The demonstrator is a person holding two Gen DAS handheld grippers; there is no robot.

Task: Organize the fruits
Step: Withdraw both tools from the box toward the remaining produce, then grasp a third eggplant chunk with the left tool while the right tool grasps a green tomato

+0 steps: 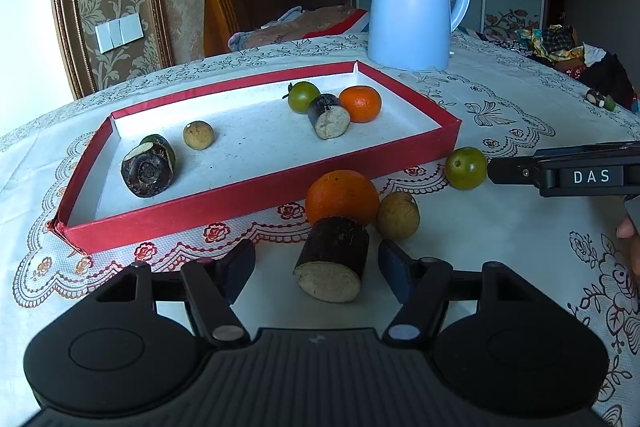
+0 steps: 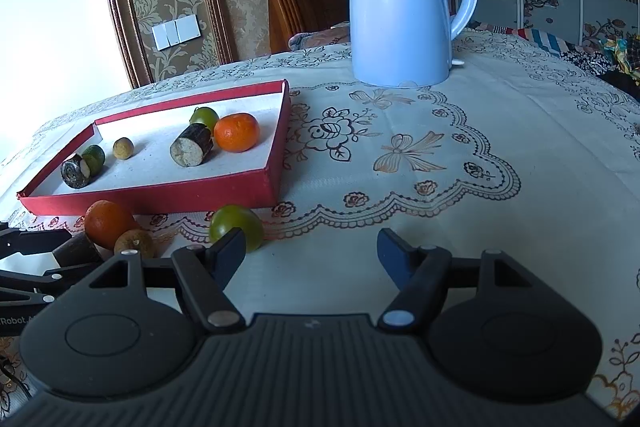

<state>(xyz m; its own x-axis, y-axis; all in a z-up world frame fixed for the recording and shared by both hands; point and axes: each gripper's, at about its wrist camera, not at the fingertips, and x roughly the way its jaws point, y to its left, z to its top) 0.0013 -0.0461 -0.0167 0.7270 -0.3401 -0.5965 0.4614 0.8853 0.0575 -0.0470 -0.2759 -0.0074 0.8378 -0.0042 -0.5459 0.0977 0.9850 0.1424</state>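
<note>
We hold the left gripper (image 1: 316,261) with jaws apart astride a dark cane piece (image 1: 334,253), untouched, before the red tray (image 1: 256,183); only our right gripper (image 2: 310,255), also apart, shows bare cloth beside a green fruit (image 2: 236,227).

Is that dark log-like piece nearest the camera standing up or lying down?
Lying tipped on its side: the dark cut piece on the tablecloth shows its pale cut end toward the camera, outside the red tray.

A red tray (image 1: 256,187) with a white floor sits on a white floral-lace tablecloth (image 1: 500,227). Behind the tray stands a pale blue kettle (image 1: 412,3); before it lies an orange fruit (image 1: 340,195).
</note>
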